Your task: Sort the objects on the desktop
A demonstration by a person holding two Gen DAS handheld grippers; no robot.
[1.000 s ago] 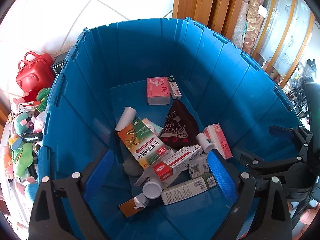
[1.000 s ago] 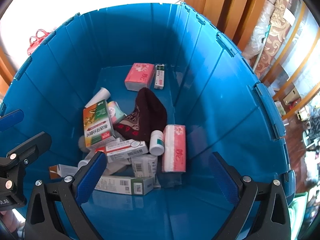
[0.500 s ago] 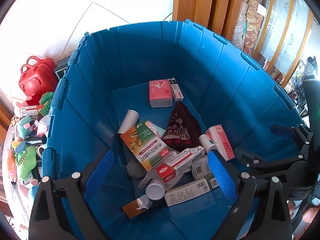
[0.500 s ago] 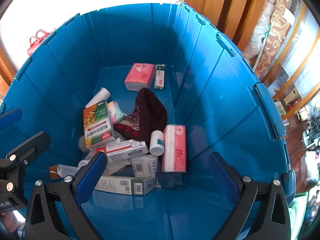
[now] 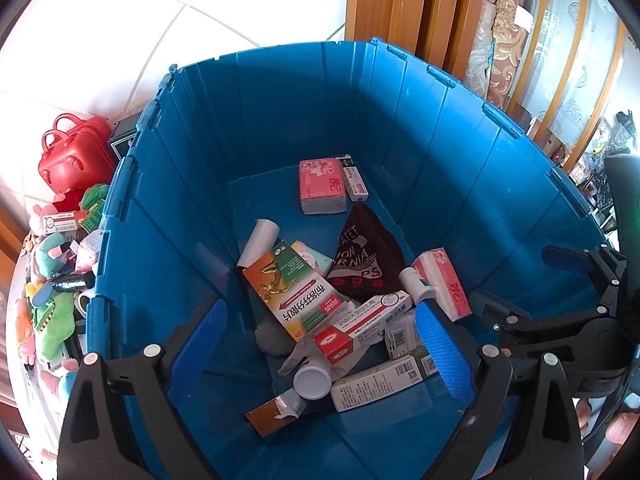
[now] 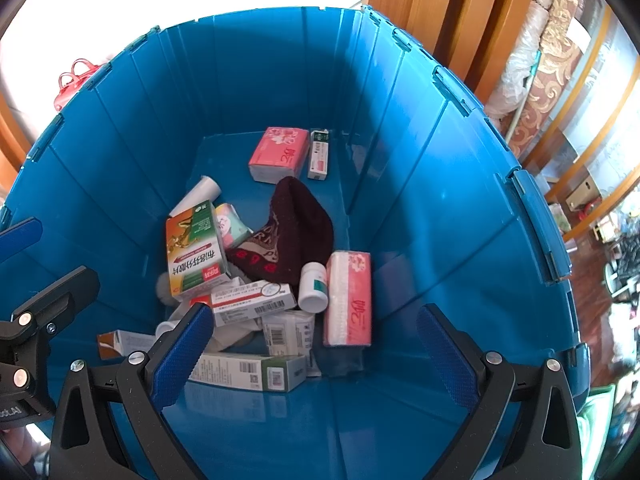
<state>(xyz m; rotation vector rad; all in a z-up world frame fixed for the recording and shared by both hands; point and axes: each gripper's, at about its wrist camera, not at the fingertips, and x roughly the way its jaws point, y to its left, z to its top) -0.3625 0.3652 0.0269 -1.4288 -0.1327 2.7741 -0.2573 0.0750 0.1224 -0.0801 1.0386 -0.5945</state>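
Note:
A deep blue bin holds several sorted items: an orange-green medicine box, a dark maroon knit hat, pink tissue packs, white pill bottles and white cartons. My left gripper is open and empty above the bin's near side. My right gripper is open and empty above the bin; it also shows at the right edge of the left wrist view.
Left of the bin lie a red handbag, plush toys and a small medicine box. Wooden door frames and a patterned curtain stand behind the bin.
The left gripper has pulled back and up a little, so the bin looks smaller and lower in its view. The right gripper has barely moved. Both stay open.

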